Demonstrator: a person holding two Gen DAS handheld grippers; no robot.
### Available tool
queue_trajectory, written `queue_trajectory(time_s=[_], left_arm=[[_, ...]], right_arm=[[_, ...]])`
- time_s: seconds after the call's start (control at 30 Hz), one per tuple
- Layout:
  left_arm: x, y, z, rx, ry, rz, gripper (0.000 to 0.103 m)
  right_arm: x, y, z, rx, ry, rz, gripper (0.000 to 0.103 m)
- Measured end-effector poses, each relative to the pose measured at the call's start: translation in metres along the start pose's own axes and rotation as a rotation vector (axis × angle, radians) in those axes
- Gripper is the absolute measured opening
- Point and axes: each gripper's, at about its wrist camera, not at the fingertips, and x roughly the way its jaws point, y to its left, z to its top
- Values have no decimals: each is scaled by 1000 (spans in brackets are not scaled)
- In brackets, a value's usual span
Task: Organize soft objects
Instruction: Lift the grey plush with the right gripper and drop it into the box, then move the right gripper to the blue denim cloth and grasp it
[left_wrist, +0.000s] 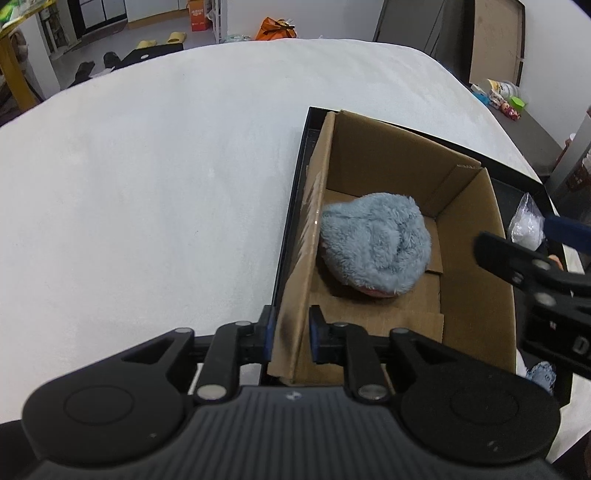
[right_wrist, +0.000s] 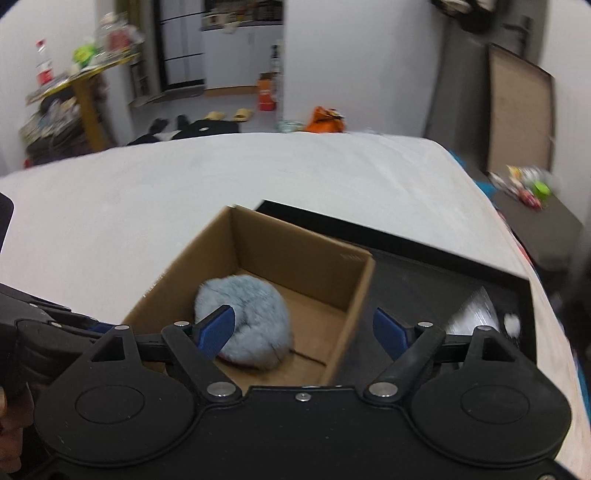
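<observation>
Cardboard box (left_wrist: 469, 258) wall, left claw (left_wrist: 291, 334)-pinched, half-hides grey plush (left_wrist: 373, 247).

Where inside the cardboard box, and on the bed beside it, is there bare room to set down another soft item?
Inside the cardboard box, the floor between the grey plush and the right wall is bare, as is the near end. The white bed surface left of the box lies open. The black tray on the right is crowded by a plastic bag.

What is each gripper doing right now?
Left gripper: shut on the cardboard box wall.
Right gripper: open, holding nothing, above the box.
</observation>
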Motion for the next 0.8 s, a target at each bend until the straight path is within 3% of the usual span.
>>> queue_trajectory(time_s=[0.2,0.3,0.8], left_arm=[[-10,-12,-5,46,-38,0,55],[-12,-18,-8,66,-51,12,63],[-15,-38,-21,151,-51,46,68]], right_arm=[[-9,-18,-23,130,5,-80,91],[-9,-27,-33,193,28,-112,91],[-13,-61,-84,362,113,-231,91]])
